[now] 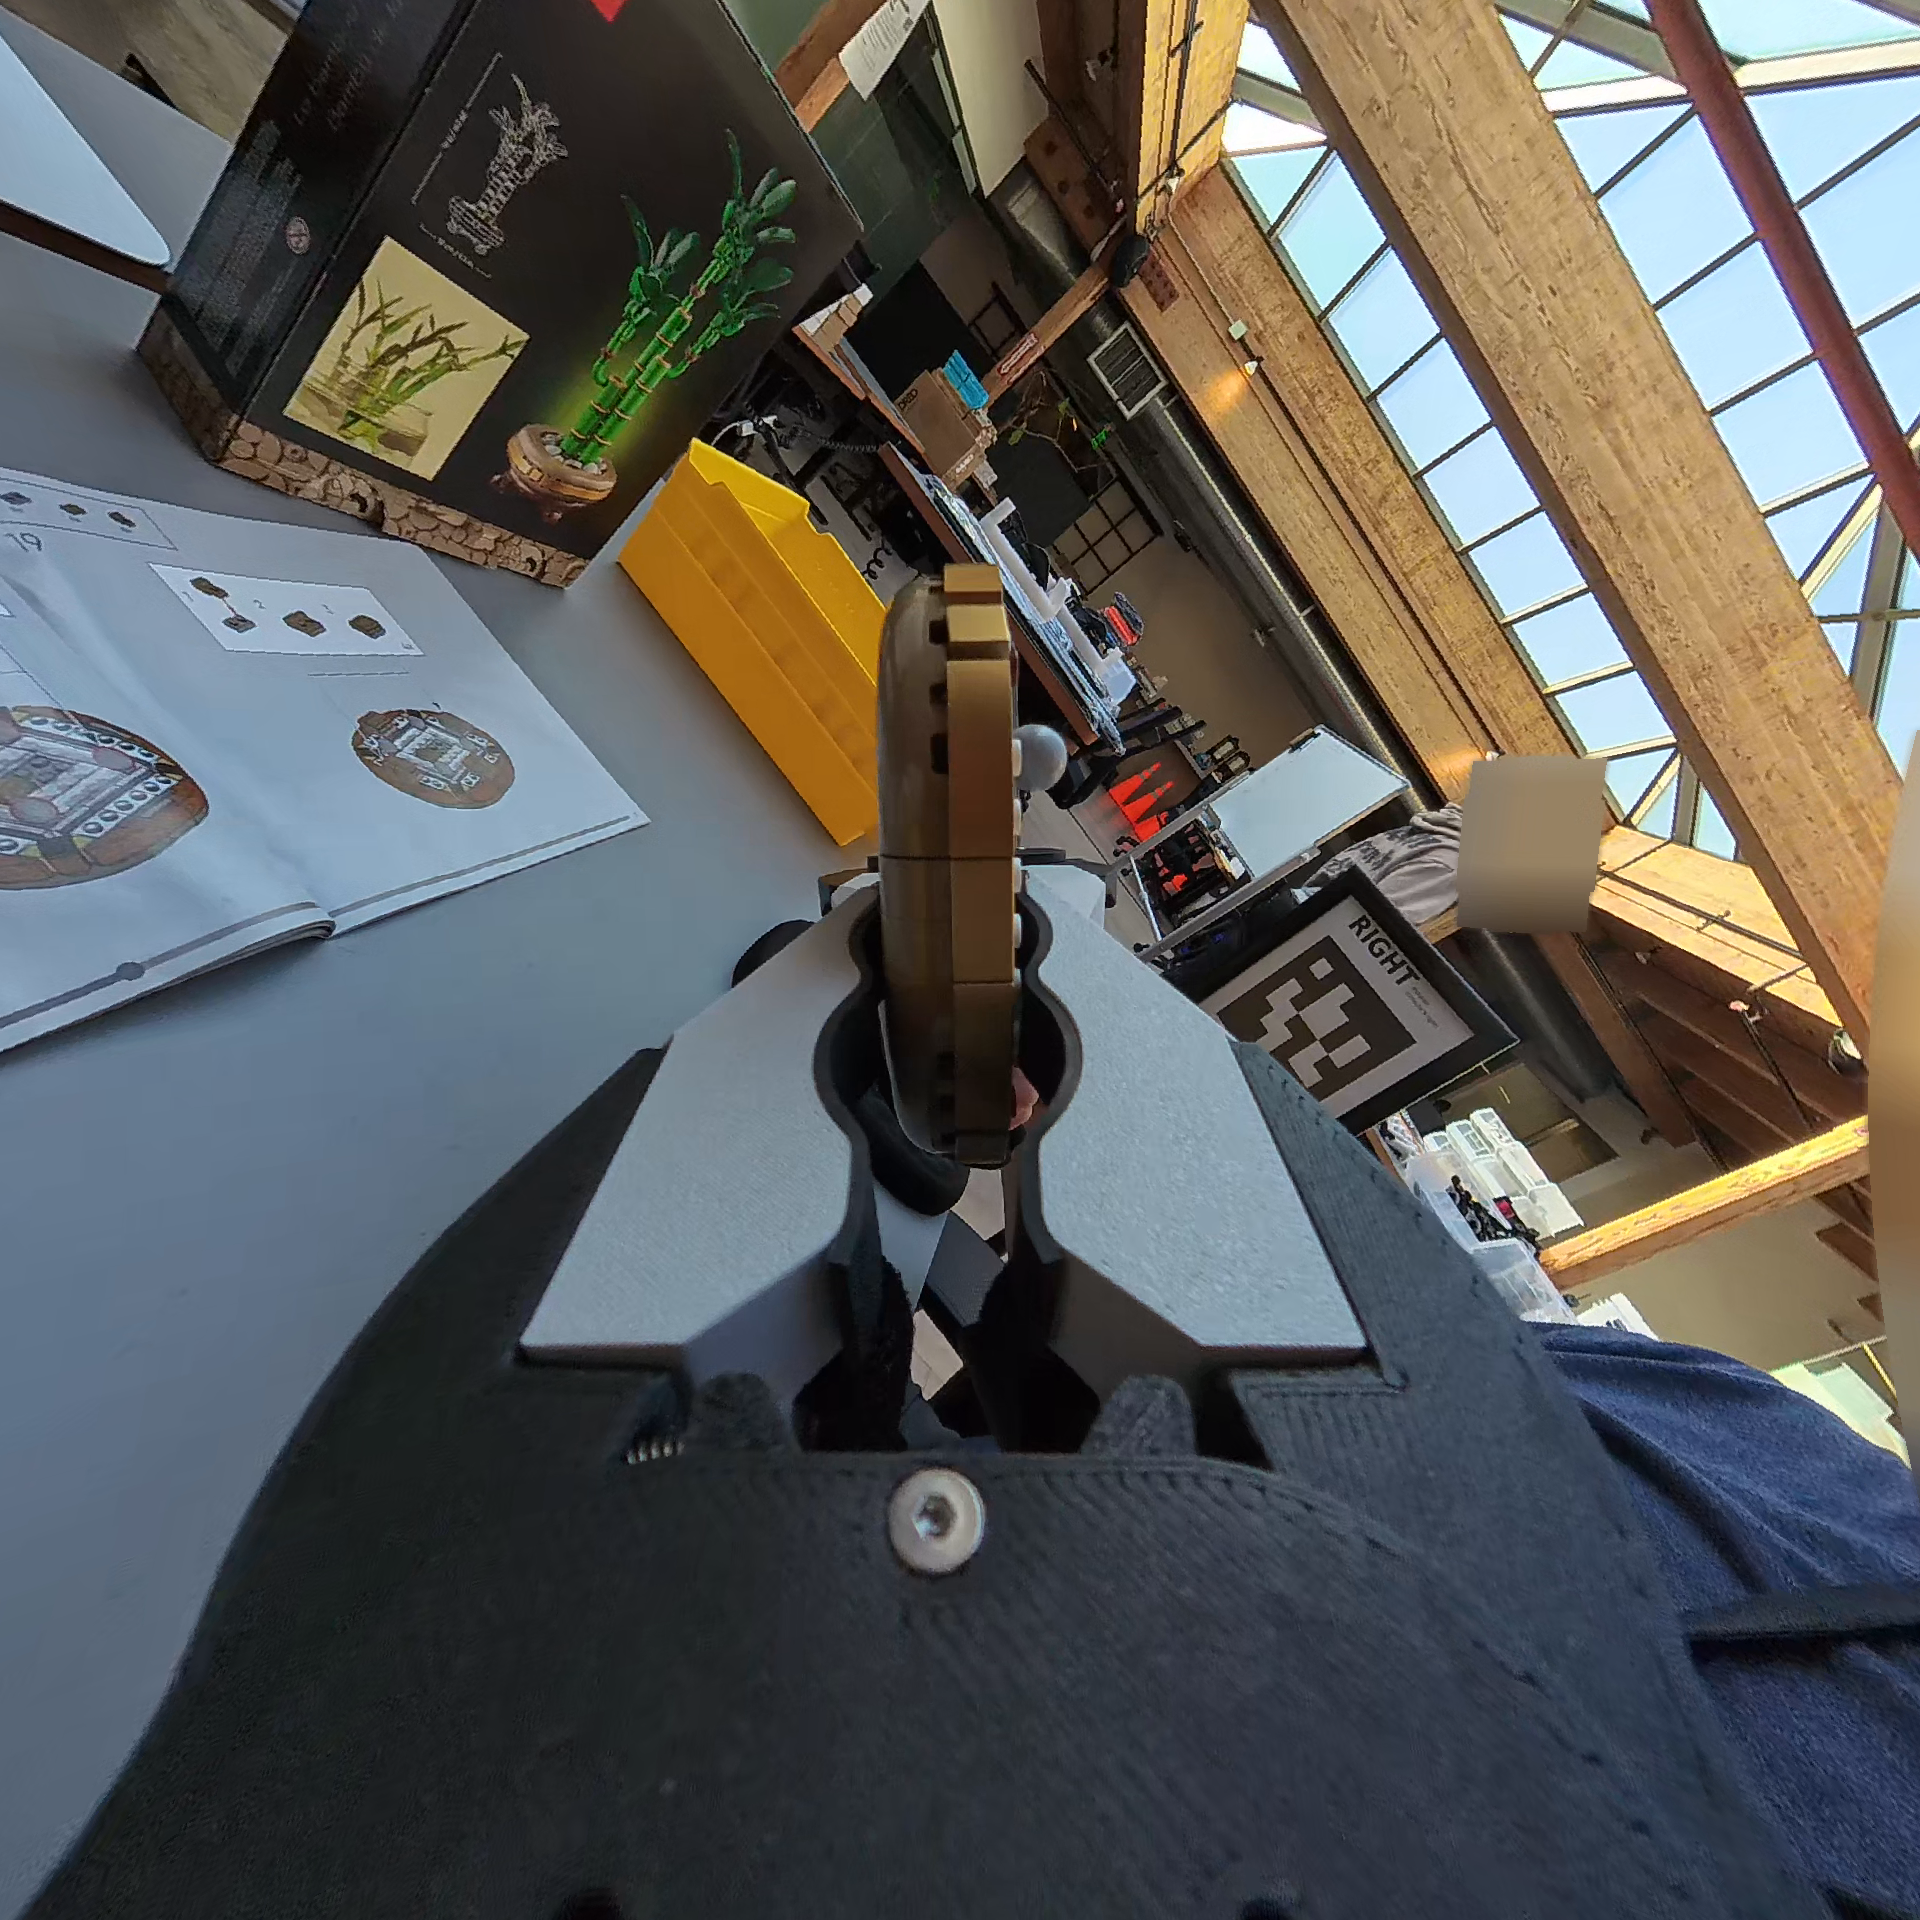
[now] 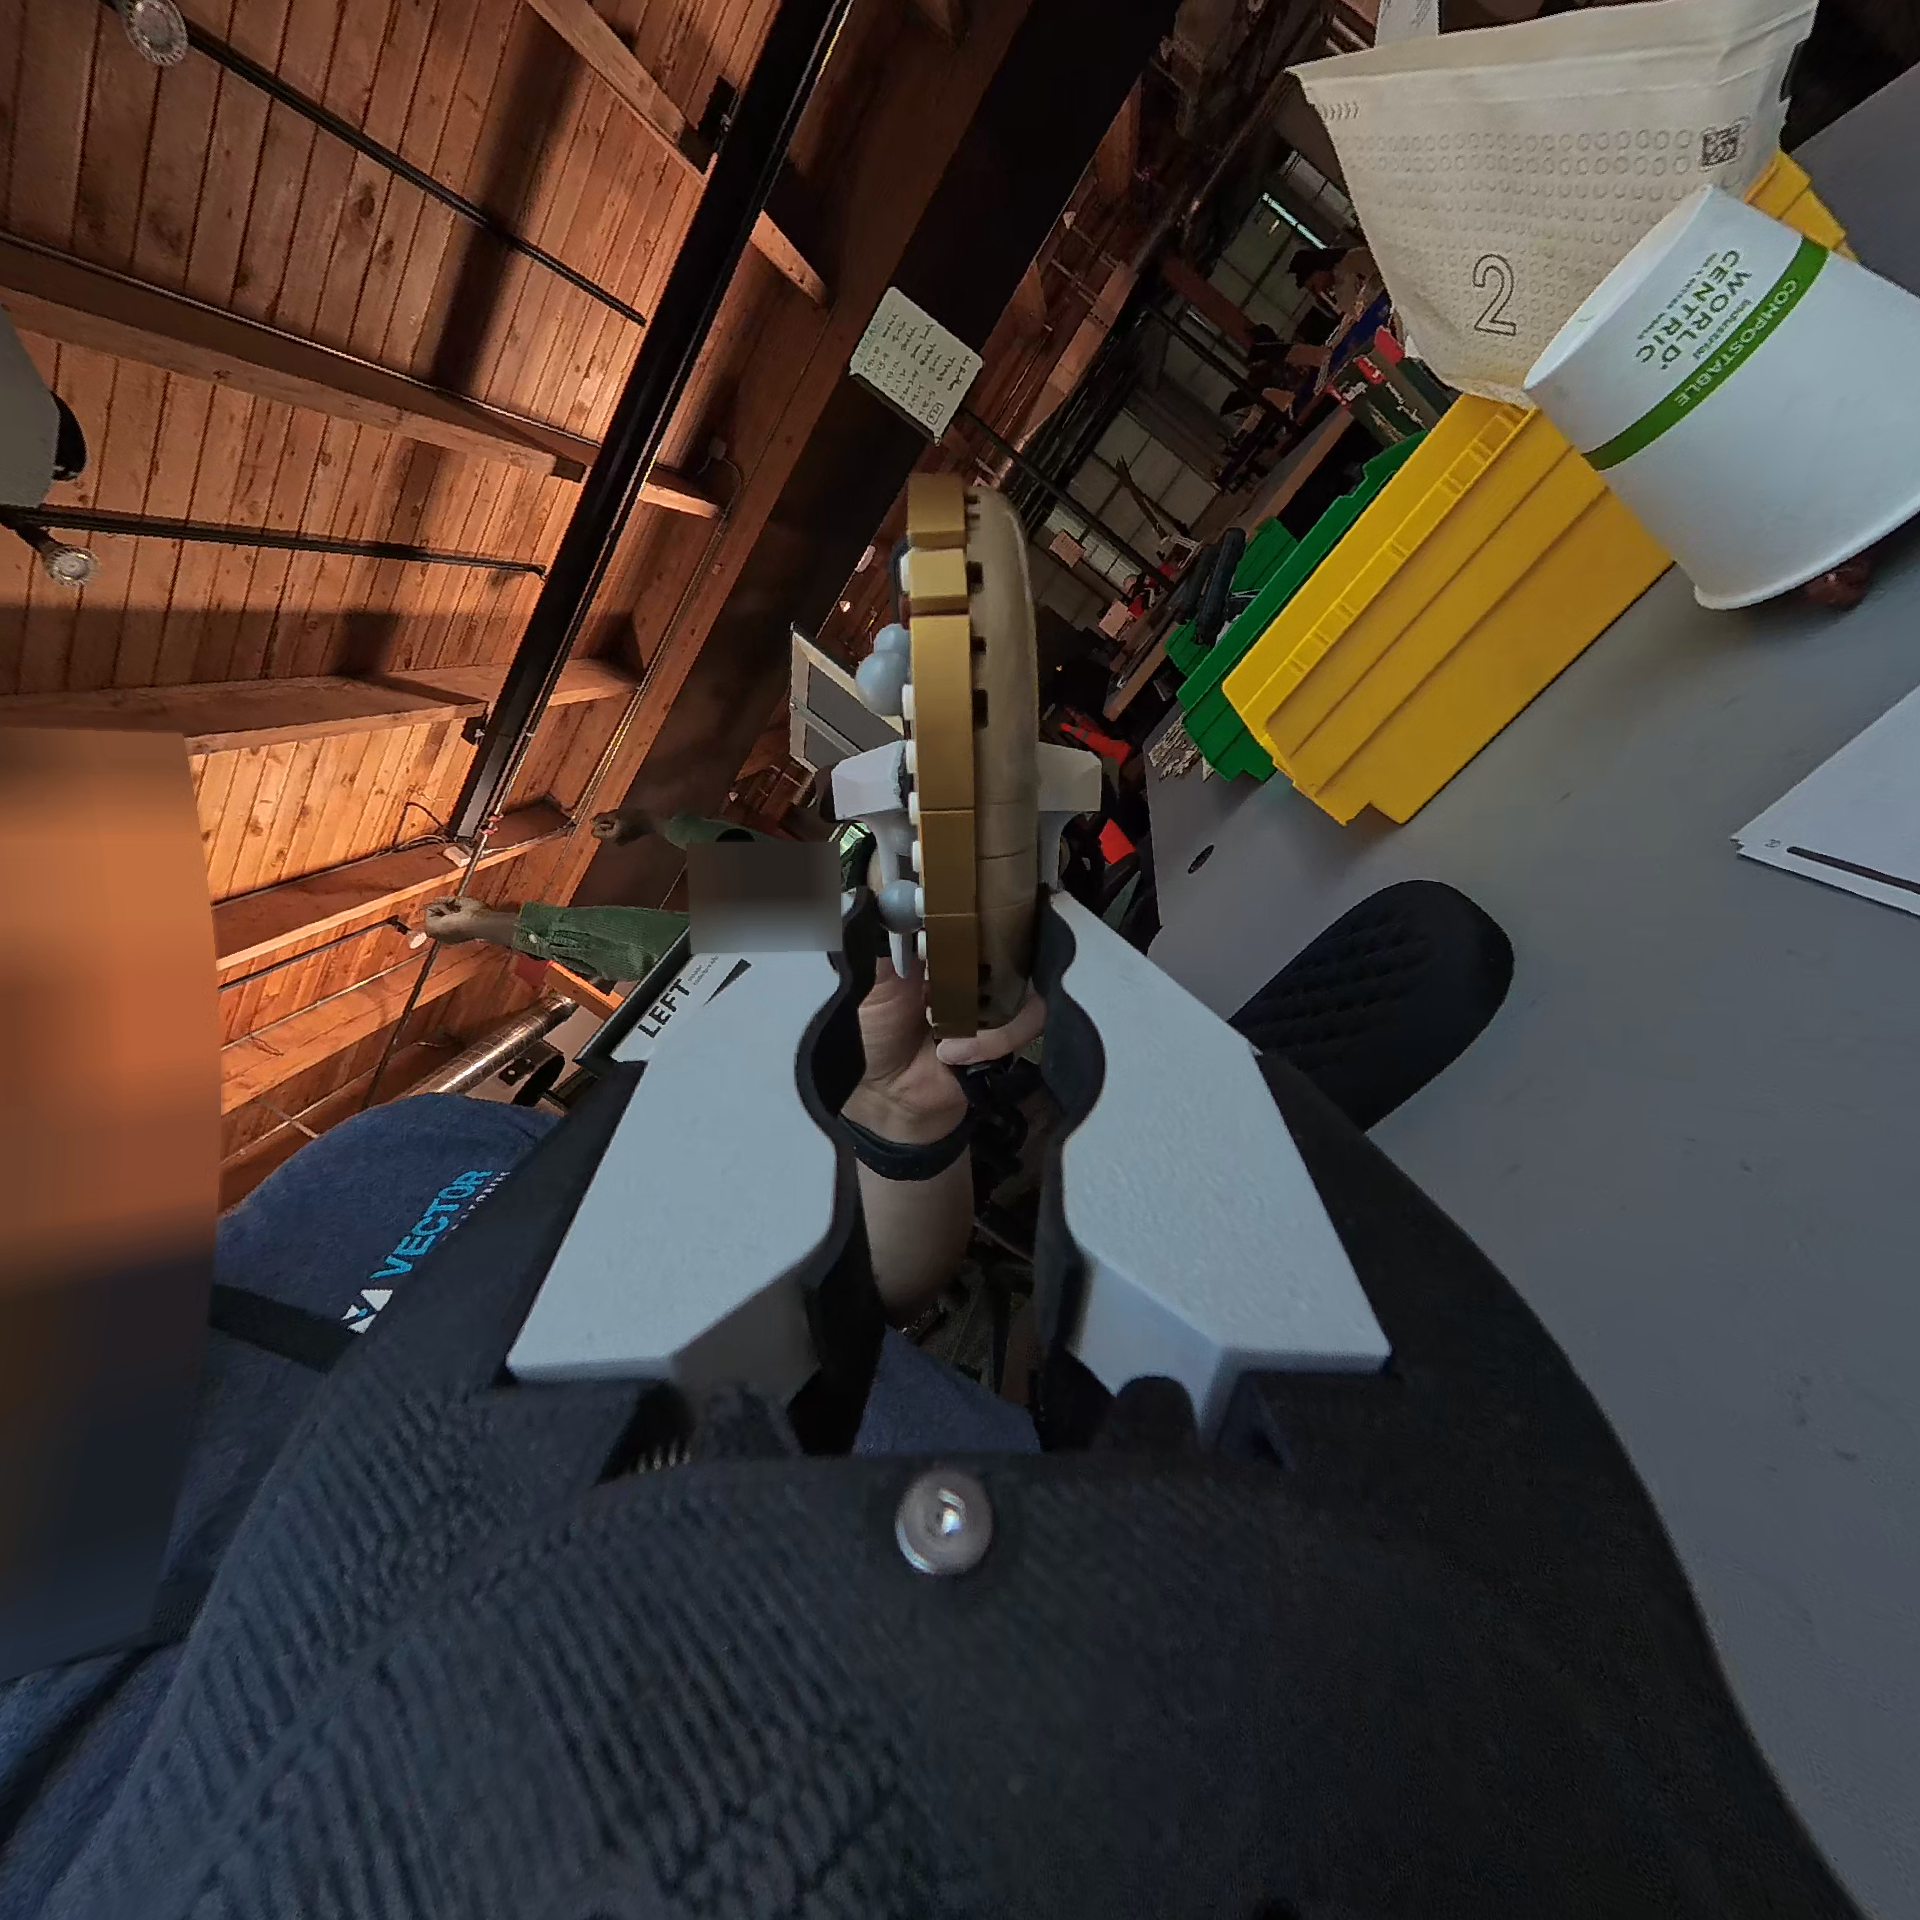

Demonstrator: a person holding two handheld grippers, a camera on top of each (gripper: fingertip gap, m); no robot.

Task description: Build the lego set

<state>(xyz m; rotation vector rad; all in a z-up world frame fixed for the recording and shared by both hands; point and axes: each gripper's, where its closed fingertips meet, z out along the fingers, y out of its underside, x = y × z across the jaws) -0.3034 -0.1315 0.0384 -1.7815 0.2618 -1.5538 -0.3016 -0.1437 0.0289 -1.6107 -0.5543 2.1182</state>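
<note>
A round gold and brown lego disc (image 1: 940,790) with small grey ball pieces on one face is held edge-on in the air above the grey table (image 1: 208,1195). My left gripper (image 1: 948,935) is shut on its near rim. The right gripper's marker tag (image 1: 1340,997) shows just behind it. In the right wrist view the same disc (image 2: 951,727) stands between the fingers of my right gripper (image 2: 961,935), which is shut on its near rim. The left gripper's pale fingertips (image 2: 1075,774) clamp the disc from the far side. A hand (image 2: 904,1049) shows behind.
The black lego box (image 1: 499,270) and the open instruction booklet (image 1: 260,727) lie on the table to the left. Yellow bins (image 1: 769,623) (image 2: 1434,623), a green bin (image 2: 1268,623), a white paper cup (image 2: 1745,416) and a paper bag (image 2: 1538,177) stand nearby. Both grippers' tips are close together, under 4 cm apart.
</note>
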